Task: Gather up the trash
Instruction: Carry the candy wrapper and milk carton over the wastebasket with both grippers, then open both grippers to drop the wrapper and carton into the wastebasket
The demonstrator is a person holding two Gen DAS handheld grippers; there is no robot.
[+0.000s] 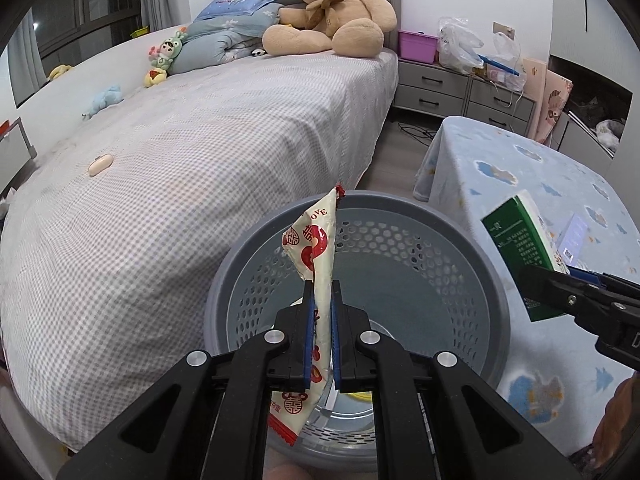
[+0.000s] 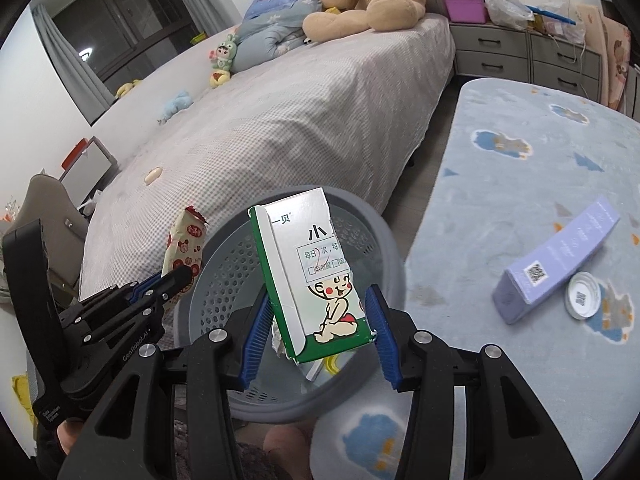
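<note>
Grey perforated basket [image 1: 420,240] beside the bed [image 1: 200,140]. Above its opening, the right hand-held gripper [image 2: 320,320] clamps a green-and-white carton [image 2: 308,276]; the left hand-held gripper [image 1: 321,292] pinches a cream snack wrapper [image 1: 316,240] upright. A lilac box [image 2: 560,264] and lid [image 2: 582,295] lie on the table [image 2: 500,184].

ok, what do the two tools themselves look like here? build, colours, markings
Both match: the left tool and right tool have matte black linkage arms with round silver pivot pins, and fingers lined with ribbed blue pads. The left one's black body carries small white lettering, seen from the right wrist. No cables or sleeves visible.
</note>
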